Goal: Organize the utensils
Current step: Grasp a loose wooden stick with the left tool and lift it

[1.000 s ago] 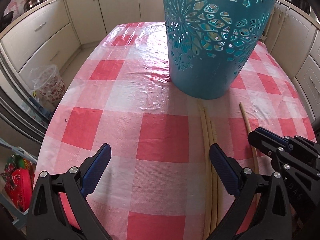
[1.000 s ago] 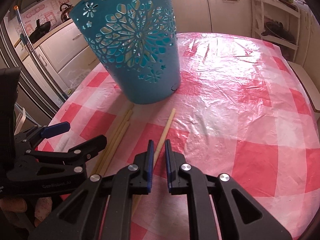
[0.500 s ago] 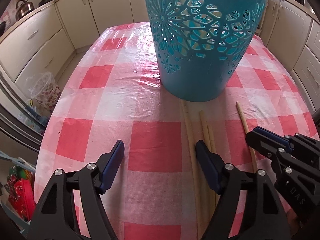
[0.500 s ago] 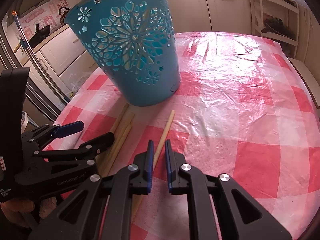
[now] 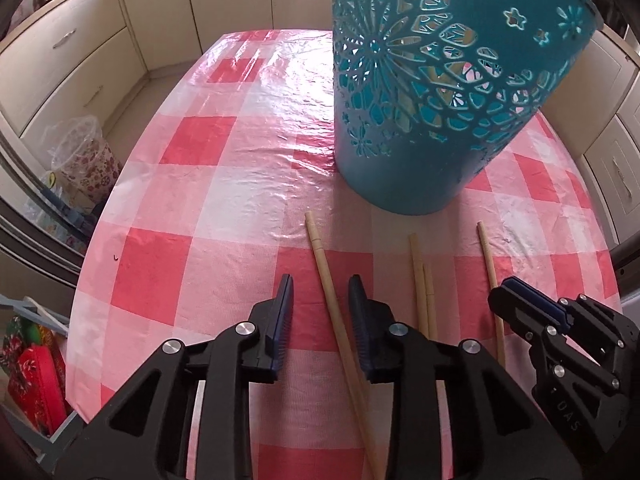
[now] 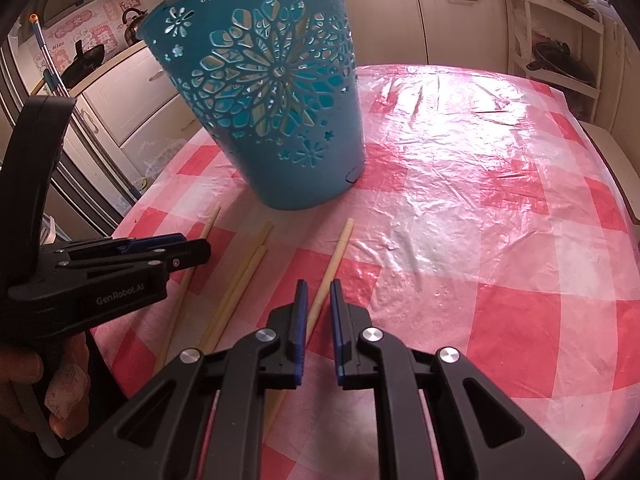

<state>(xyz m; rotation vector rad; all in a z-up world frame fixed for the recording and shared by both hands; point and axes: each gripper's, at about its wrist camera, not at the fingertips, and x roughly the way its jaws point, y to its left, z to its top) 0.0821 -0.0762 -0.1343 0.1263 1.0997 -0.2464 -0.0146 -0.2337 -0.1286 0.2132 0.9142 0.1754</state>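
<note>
Several wooden chopsticks lie on the red-checked table in front of a teal cut-out basket. My left gripper straddles the leftmost chopstick. Its jaws are closing, and a gap still shows on each side of the stick. A pair of chopsticks lies between the two grippers. My right gripper is shut on the rightmost chopstick, which still rests on the cloth.
The cloth's clear plastic cover is wrinkled. The table's left edge drops to a floor with a floral-bagged bin. Cream cabinets ring the room. A person's hand holds the left gripper.
My left gripper's jaws have narrowed from wide open around the leftmost chopstick. That stick has slid left, away from the pair. The right gripper has kept still.
</note>
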